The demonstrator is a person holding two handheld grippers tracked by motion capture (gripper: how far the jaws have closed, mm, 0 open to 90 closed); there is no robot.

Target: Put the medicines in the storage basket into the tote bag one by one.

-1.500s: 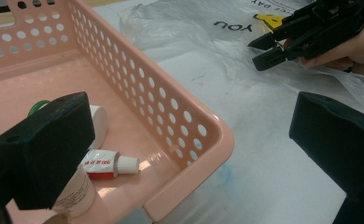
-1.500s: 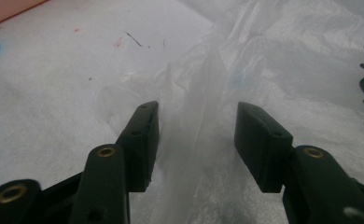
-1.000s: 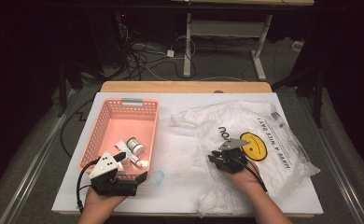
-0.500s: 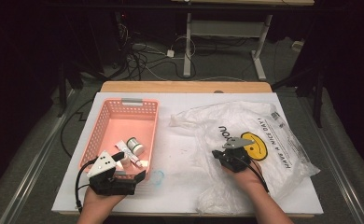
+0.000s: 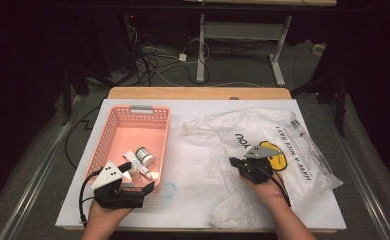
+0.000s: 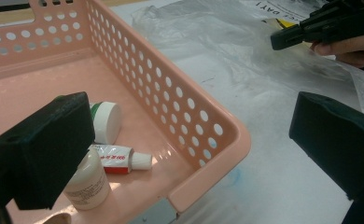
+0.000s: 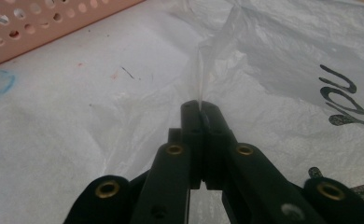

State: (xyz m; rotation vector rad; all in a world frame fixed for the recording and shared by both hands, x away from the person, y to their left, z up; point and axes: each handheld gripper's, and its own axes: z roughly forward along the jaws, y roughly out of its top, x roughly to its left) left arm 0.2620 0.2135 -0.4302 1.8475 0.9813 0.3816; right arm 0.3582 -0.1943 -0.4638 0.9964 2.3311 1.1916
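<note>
A crinkled clear plastic bag [image 5: 288, 137] with a yellow smiley print lies on the white table's right half. My right gripper [image 5: 231, 161] is shut on a raised fold of the bag [image 7: 273, 60], and the thin film stands up from between the closed jaws of that gripper [image 7: 201, 109]. My left gripper [image 5: 138, 176] is open at the near right corner of a pink perforated basket [image 5: 100, 145]. In the left gripper view the corner of the basket [image 6: 208, 135] lies between the wide jaws of the left gripper [image 6: 192, 140], untouched.
Inside the basket are a white-lidded jar [image 6: 106, 122], a small tube [image 6: 119, 158] and a little white bottle [image 6: 87, 184]. A blue ring mark [image 5: 169, 190] is on the table beside the basket. Beyond the table's wooden far edge [image 5: 198, 93] are cables and desk legs.
My right gripper has shifted very slightly on the bag and its jaws now pinch the film. The left hand has kept still.
</note>
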